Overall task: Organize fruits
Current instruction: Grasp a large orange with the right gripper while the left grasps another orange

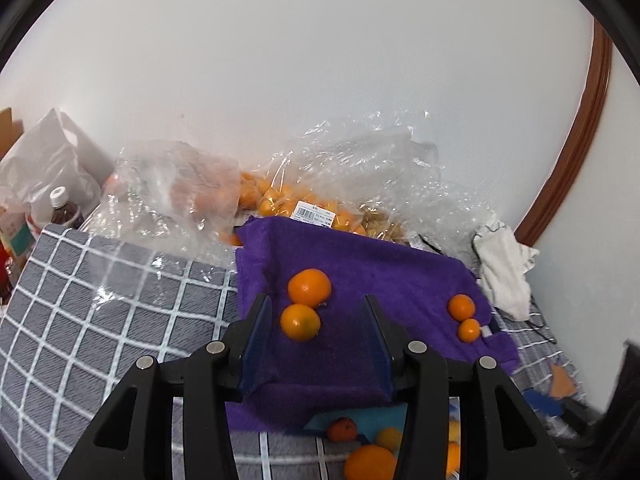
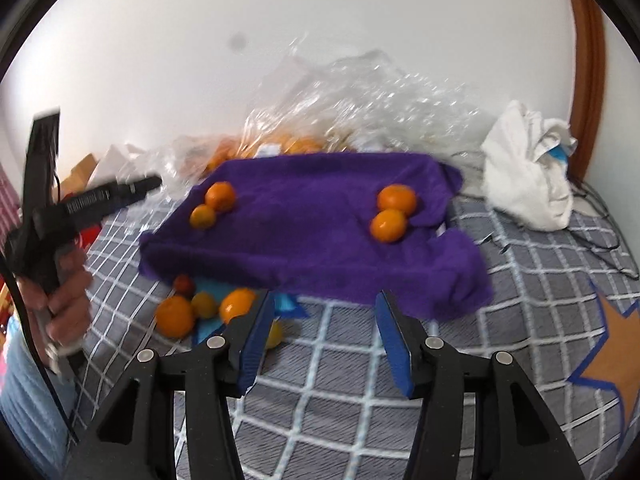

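A purple towel (image 1: 360, 272) lies on the checked bedcover and shows in the right wrist view too (image 2: 312, 216). On it sit two pairs of oranges: a left pair (image 1: 306, 304) (image 2: 212, 204) and a right pair (image 1: 464, 316) (image 2: 394, 212). My left gripper (image 1: 316, 308) is open and empty above the towel, its jaws just right of the left pair. My right gripper (image 2: 324, 300) is open and empty over the towel's near edge. Several loose fruits (image 2: 192, 308) lie on a blue sheet below the towel's front edge, also in the left wrist view (image 1: 368, 448).
Clear plastic bags of oranges (image 1: 304, 208) stand against the wall behind the towel. A crumpled white cloth (image 2: 528, 176) lies at the right. A bottle (image 1: 64, 208) and white bag (image 1: 48, 160) are at the far left. The hand-held left gripper body (image 2: 60, 216) shows at the left.
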The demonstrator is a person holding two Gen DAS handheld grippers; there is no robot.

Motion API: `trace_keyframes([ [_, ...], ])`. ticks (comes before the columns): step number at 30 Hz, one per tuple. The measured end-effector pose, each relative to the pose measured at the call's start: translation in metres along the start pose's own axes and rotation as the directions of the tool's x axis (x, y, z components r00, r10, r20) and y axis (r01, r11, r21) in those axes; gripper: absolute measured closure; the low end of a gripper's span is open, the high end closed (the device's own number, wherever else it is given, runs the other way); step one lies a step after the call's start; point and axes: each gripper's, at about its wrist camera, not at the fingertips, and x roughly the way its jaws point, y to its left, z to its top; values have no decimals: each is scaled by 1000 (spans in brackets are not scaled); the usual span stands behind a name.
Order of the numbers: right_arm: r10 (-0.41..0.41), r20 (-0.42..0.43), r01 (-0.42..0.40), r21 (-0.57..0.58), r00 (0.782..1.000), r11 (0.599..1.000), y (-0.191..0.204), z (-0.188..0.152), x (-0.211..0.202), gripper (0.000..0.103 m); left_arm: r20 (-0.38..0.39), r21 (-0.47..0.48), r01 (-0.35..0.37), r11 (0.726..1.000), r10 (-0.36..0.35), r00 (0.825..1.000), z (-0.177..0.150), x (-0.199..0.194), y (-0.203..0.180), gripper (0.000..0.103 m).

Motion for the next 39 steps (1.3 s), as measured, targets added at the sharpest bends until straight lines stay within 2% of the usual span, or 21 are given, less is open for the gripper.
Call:
trace_keyframes([
  [2,-2,-19,1,-28,1000,1000,9,-6,4,51,-6,-2,1,1000,-1,1000,-2,-12,5,58],
  [8,101,-105,-107,-50,989,993,34,-22,23,51,-33,-4,-14,1000,14,999,-23,-29,23,58],
  [12,98,-111,-107,-72,989,992,44,-27,30,54,-22,-12,2,1000,-2,1000,-37,-30,30,58],
  [14,122,-133,-131,-58,984,990,46,-28,36,54,-15,-9,14,1000,-14,1000,-44,-27,31,58],
  [16,109,-155,-120,-64,982,991,50,-29,45,54,-15,0,20,1000,-20,1000,-51,-22,31,58],
  [19,110,-168,-124,-78,980,989,57,-30,52,62,-40,37,-14,999,15,999,-53,-15,29,58],
  [22,94,-149,-109,-102,984,989,62,-31,49,63,-16,31,-17,999,17,1000,-53,-17,32,58],
  [26,103,-92,-112,-90,990,990,51,-27,26,63,-58,14,25,1000,-24,998,-59,-13,33,58],
  [30,41,-19,-42,-95,999,995,28,-15,-1,63,-95,52,79,996,-73,993,-67,-9,20,58],
  [33,-20,18,22,-110,1000,994,10,-5,-10,63,-141,72,162,984,-151,979,-74,-6,8,58],
  [35,-31,34,35,-126,999,991,0,0,-10,63,-192,87,217,972,-197,961,-79,0,0,58],
  [39,-45,40,49,-103,998,994,-20,3,3,63,-250,125,228,965,-192,949,-87,9,-13,58],
])
